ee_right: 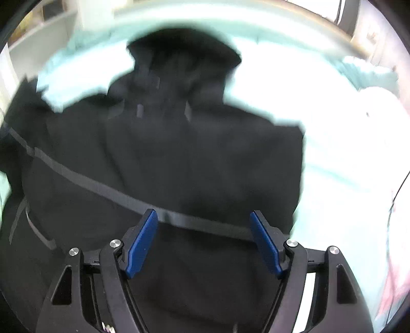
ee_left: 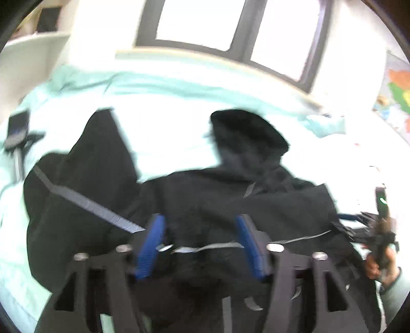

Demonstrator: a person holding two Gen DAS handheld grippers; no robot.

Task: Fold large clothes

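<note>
Blue-padded left tongs [ee_left: 200,243] and right tongs [ee_right: 203,240] both spread, pinching nothing, over black hooded jacket [ee_right: 166,153] | jacket sprawled on pale-green bed [ee_left: 166,84], hood [ee_left: 249,130] toward window-side edge, grey stripe [ee_left: 84,202] crossing it | motion blur smears fabric detail; hem cut off behind tongs.

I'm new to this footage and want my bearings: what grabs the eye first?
A black hooded jacket with grey reflective stripes sprawls across a pale mint bed sheet, hood toward the window. Blue-padded jaws of the left gripper and right gripper stand open over it.
</note>
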